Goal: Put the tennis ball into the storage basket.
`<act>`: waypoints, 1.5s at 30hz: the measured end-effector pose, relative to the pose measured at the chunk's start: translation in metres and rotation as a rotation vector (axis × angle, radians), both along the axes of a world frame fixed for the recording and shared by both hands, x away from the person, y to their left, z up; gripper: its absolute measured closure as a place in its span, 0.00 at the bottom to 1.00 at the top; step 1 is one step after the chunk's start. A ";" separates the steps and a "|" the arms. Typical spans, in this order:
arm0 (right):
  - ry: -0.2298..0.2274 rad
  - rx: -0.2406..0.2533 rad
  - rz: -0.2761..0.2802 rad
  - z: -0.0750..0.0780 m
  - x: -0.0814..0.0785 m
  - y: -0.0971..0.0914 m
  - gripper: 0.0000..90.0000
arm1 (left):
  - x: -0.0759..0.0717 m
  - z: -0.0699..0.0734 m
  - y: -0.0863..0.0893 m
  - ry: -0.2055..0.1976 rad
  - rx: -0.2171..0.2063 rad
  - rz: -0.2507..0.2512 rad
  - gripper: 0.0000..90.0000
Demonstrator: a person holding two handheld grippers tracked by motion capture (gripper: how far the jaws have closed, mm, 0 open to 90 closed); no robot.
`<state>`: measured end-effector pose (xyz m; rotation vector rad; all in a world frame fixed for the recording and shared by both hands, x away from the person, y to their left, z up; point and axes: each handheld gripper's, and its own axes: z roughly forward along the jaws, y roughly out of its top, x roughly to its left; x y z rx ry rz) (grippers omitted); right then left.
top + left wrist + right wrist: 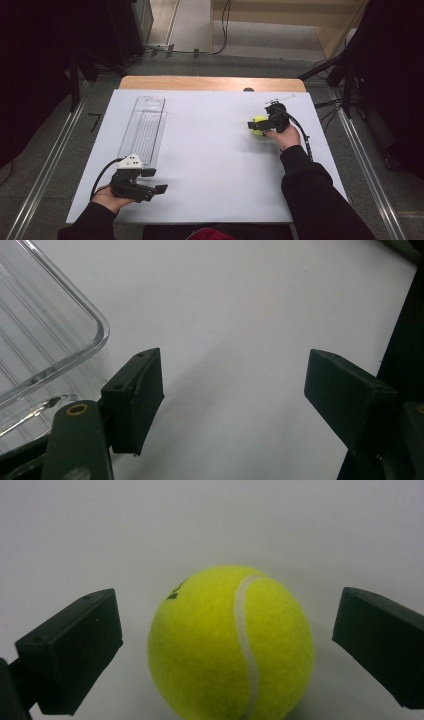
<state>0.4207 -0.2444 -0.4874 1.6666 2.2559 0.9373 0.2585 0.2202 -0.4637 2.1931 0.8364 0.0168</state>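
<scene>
Two spread jaws of right claw, flanking tennis ball, untouched

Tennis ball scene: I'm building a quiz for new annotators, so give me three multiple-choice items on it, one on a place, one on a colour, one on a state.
1. Where does the clear plastic tray lie on the white table?
A. on the person's left side
B. on the right side, by the ball
C. at the middle of the near edge

2. What colour is the tennis ball?
A. orange
B. yellow-green
C. white

3. How does the right gripper stand to the ball?
A. shut tight on it
B. open, one jaw on each side with gaps
C. open, far from it

Answers:
1 A, the high view shows the tray in the left half, just beyond the left gripper.
2 B, the right gripper view shows yellow-green felt with a white seam.
3 B, table shows between each jaw and the ball.
</scene>
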 end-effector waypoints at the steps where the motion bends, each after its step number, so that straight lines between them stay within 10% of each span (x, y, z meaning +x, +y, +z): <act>1: 0.002 -0.005 -0.001 0.000 0.000 0.000 0.00 | 0.000 0.000 0.000 0.001 0.002 0.001 0.27; 21: 0.011 -0.053 -0.007 -0.023 -0.001 0.006 0.00 | -0.001 0.001 0.000 -0.002 -0.003 -0.001 0.27; 26: -0.019 -0.024 0.021 -0.020 -0.005 0.003 0.26 | 0.000 0.001 0.001 -0.002 -0.005 -0.001 0.27; 45: -0.010 -0.027 0.033 -0.019 -0.004 0.001 0.26 | -0.001 0.001 -0.001 -0.004 0.006 -0.004 0.27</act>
